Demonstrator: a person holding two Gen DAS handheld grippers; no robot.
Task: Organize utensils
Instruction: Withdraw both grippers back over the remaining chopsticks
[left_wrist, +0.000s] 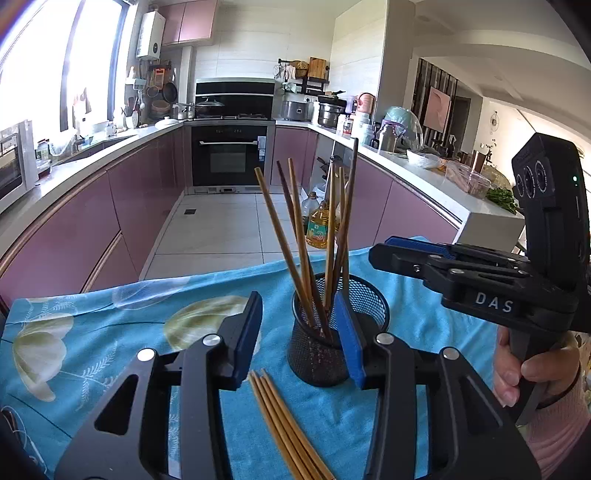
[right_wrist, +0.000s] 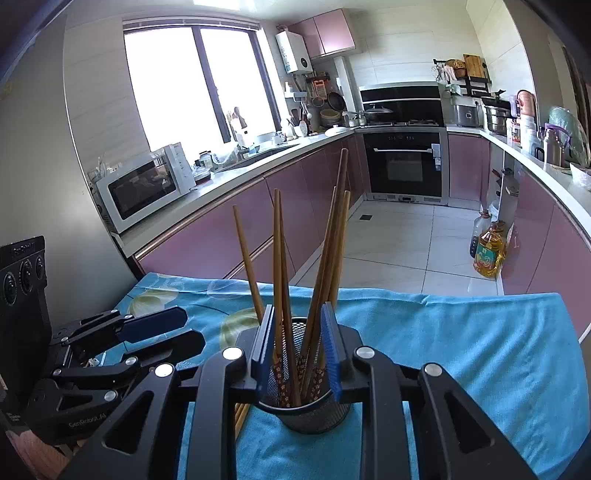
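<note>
A black mesh cup (left_wrist: 317, 362) stands on a blue flowered cloth (left_wrist: 110, 332) with several wooden chopsticks (left_wrist: 282, 236) upright in it. More loose chopsticks (left_wrist: 282, 417) lie side by side on the cloth just left of the cup. My left gripper (left_wrist: 298, 339) is open above them, its right finger in front of the cup's rim, nothing between the pads. My right gripper (right_wrist: 297, 347) hangs over the cup (right_wrist: 306, 417), jaws parted around the standing chopsticks (right_wrist: 277, 258) without pressing them. Each gripper shows in the other's view: right gripper (left_wrist: 380, 251), left gripper (right_wrist: 190, 328).
The cloth (right_wrist: 461, 350) ends at the table's far edge, with tiled kitchen floor beyond. Oil bottles (right_wrist: 487, 254) stand on the floor by purple cabinets. A person's hand (left_wrist: 517, 369) grips the right gripper's handle. A microwave (right_wrist: 144, 188) sits on the left counter.
</note>
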